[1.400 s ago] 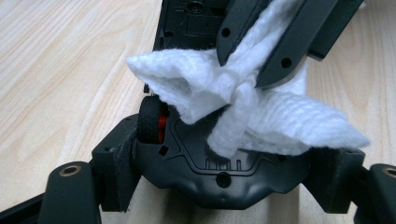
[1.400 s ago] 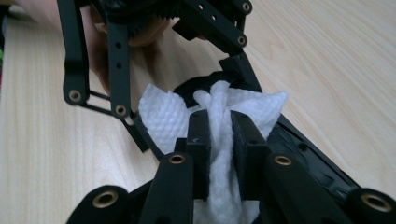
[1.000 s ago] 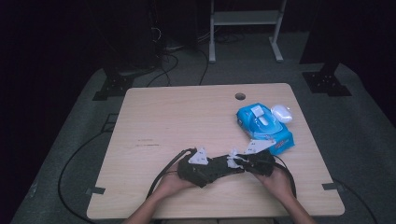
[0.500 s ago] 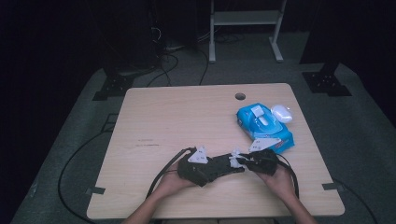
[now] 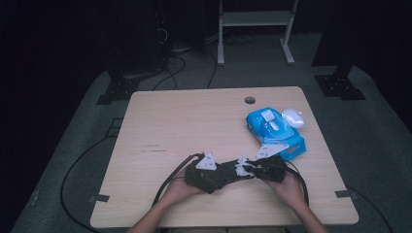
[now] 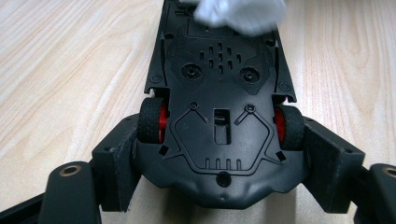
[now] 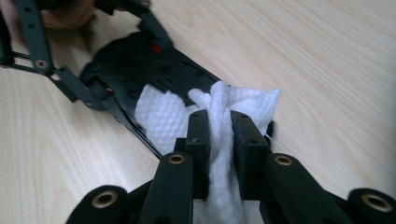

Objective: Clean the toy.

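A black toy car (image 6: 219,116) lies belly-up, its red-hubbed wheels and dark underside facing the left gripper view. My left gripper (image 6: 219,158) is shut on the car's rear, one pad (image 6: 116,158) against each flank just behind the wheels. My right gripper (image 7: 219,135) is shut on a bunched white wipe (image 7: 163,116), which rests on the far end of the car's underside (image 7: 126,60). From above, the left gripper (image 5: 227,174) and right gripper (image 5: 248,170) meet tip to tip near the table's front edge, with the car (image 5: 232,175) and the wipe (image 5: 241,168) between them.
A blue pack of wipes (image 5: 274,131) lies on the wooden table (image 5: 184,121) just behind my right hand, with a small white rounded object (image 5: 293,117) beside it. A cable hole (image 5: 249,100) sits further back. Black cables trail off the front edge.
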